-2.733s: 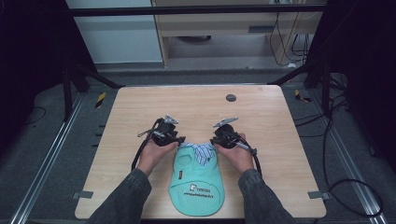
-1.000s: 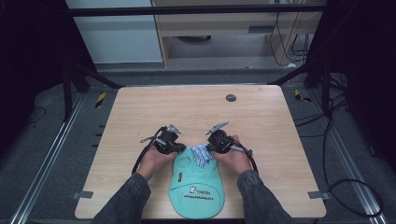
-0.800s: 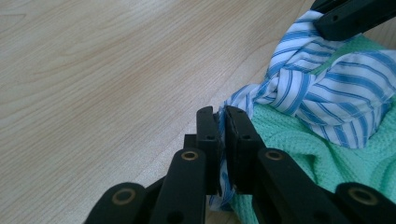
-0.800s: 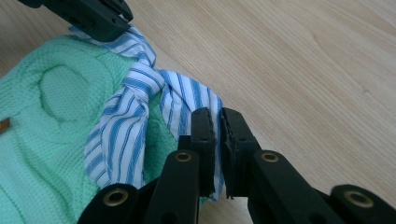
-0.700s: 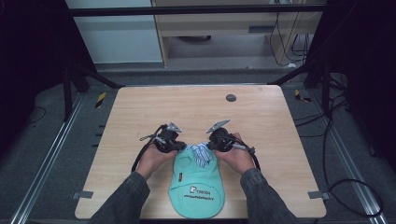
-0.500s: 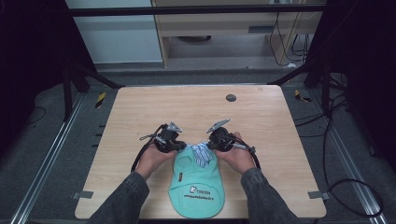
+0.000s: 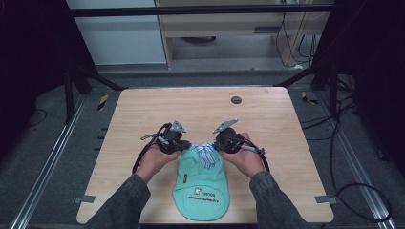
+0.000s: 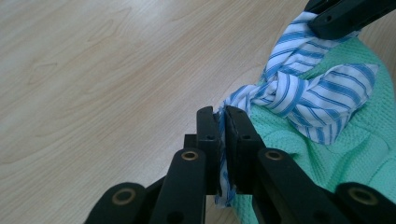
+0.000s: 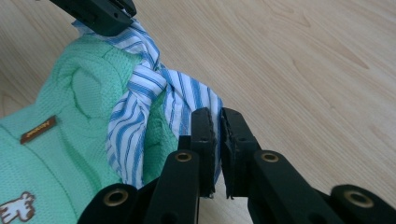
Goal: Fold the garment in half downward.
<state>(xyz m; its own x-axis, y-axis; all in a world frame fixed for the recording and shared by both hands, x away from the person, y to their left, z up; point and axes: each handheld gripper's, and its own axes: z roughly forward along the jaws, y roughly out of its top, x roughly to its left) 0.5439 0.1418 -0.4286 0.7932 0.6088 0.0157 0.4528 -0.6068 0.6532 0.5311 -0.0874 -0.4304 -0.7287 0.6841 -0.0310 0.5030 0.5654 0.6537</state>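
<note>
A mint green knitted garment (image 7: 200, 186) lies flat at the table's near edge, with a small label (image 9: 38, 129) and a white print. At its far end, blue-and-white striped ties (image 7: 206, 153) are twisted into a knot (image 8: 280, 88). My left gripper (image 7: 183, 146) is shut on the left tie end (image 8: 220, 179), with its jaws pinching the strip. My right gripper (image 7: 218, 145) is shut on the right tie end (image 9: 180, 100). Each gripper view shows the other gripper's black jaw on the cloth at the top, as with the right gripper (image 8: 345, 16) and the left gripper (image 9: 98, 11).
The wooden table (image 7: 200, 114) has bare wood on its far half and both sides. A small dark round disc (image 7: 236, 99) sits near the far edge. Black cables loop from each gripper beside the hands. A black frame and floor rails surround the table.
Since the earliest frame both grippers have come slightly closer to the ties and tilted. Over the last second they hold nearly still, both shut on the tie ends.
</note>
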